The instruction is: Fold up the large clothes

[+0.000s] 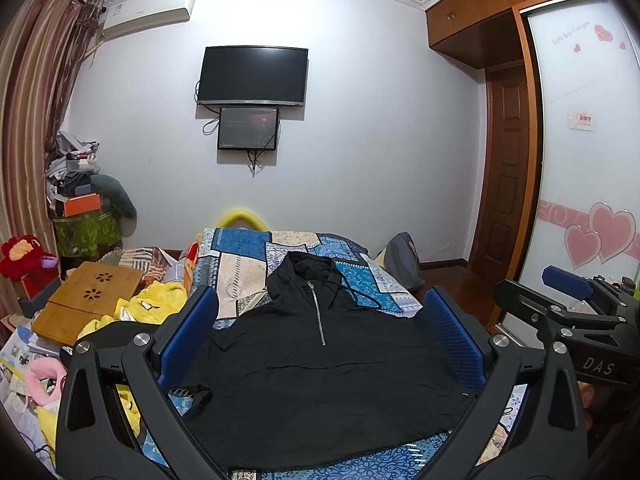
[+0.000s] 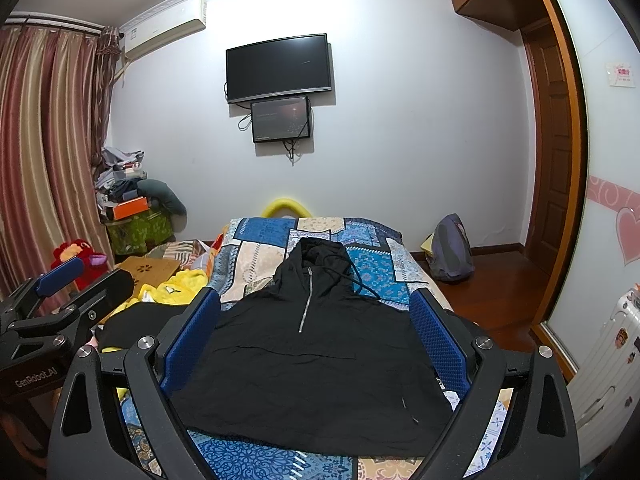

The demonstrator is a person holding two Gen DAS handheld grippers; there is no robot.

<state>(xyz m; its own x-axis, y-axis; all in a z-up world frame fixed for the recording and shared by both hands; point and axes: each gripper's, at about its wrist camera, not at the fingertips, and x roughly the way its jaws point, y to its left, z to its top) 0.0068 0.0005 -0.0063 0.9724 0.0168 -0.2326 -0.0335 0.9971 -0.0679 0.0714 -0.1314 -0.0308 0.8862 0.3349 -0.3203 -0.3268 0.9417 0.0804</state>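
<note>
A black hooded pullover (image 1: 320, 376) with a short silver zip lies flat, front up, on the patchwork bed cover (image 1: 240, 264), hood toward the far wall. Its sleeves appear tucked in, giving it a rough rectangle shape. My left gripper (image 1: 320, 328) hovers open above the garment's near half, blue pads wide apart, nothing held. In the right wrist view the same pullover (image 2: 312, 372) lies under my right gripper (image 2: 316, 320), which is also open and holds nothing. Each gripper shows in the other's view: the right one (image 1: 568, 304) at the right edge, the left one (image 2: 68, 296) at the left.
Left of the bed lie a yellow garment (image 1: 156, 304), a wooden lap desk (image 1: 88, 304), a red plush toy (image 1: 24, 256) and loose papers. A backpack (image 2: 450, 250) sits on the wooden floor at the right. A wardrobe with heart stickers (image 1: 592, 184) flanks the right side.
</note>
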